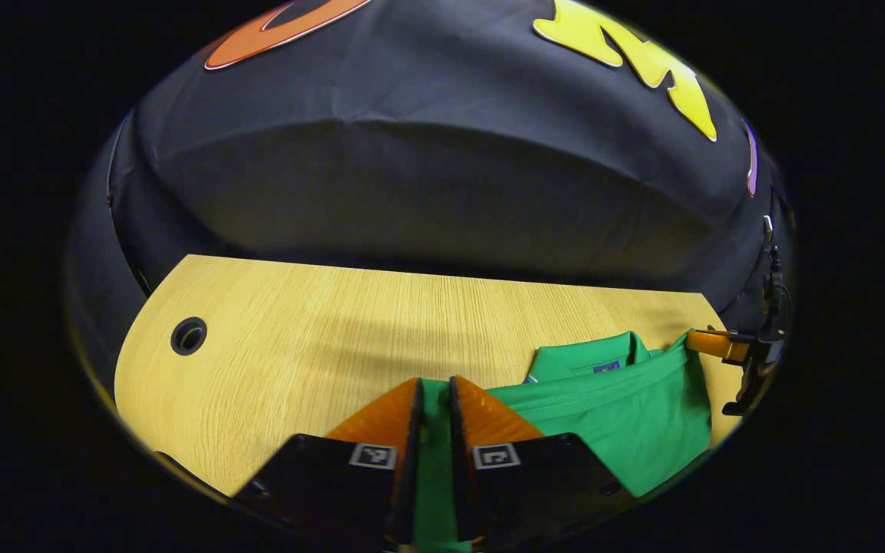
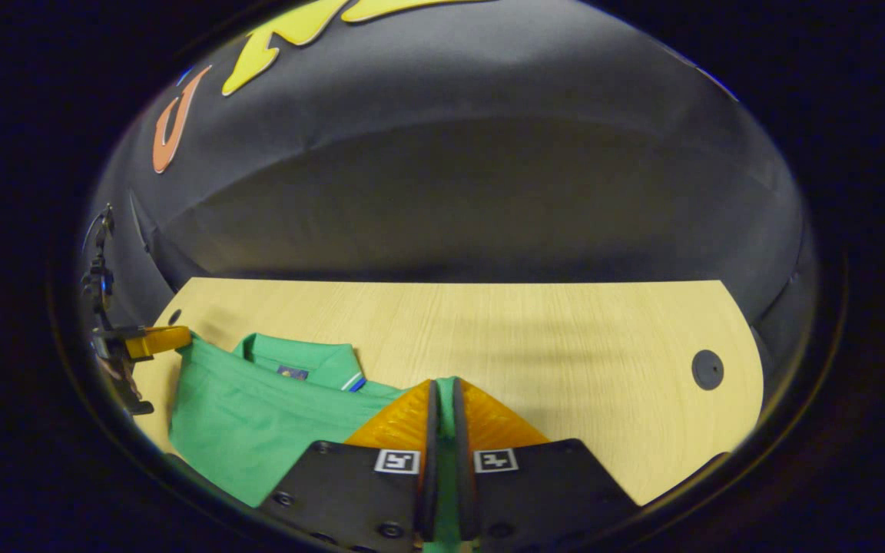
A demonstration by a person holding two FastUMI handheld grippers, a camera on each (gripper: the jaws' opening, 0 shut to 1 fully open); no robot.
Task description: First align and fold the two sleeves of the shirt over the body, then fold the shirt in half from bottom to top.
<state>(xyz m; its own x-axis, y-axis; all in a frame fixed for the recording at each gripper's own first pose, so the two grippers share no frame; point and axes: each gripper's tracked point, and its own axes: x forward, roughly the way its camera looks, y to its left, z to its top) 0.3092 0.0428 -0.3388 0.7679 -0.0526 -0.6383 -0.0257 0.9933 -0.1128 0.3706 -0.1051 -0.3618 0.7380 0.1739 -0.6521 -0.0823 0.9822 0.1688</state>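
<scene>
Left gripper (image 1: 435,392) and right gripper (image 2: 442,393) each clamped on green shirt (image 1: 627,407) hem, above wooden surface (image 1: 319,338).

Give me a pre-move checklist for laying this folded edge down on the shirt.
1. Left gripper shut on the green shirt: ok, cloth sits between both fingers.
2. Right gripper shut on the shirt: ok.
3. Collar visible past the carried edge: ok.
4. Carried edge level between the grippers: cannot tell.
5. Sleeves folded over the body: cannot tell, hidden under the cloth.
6. Wooden table free beyond the collar: ok.
</scene>
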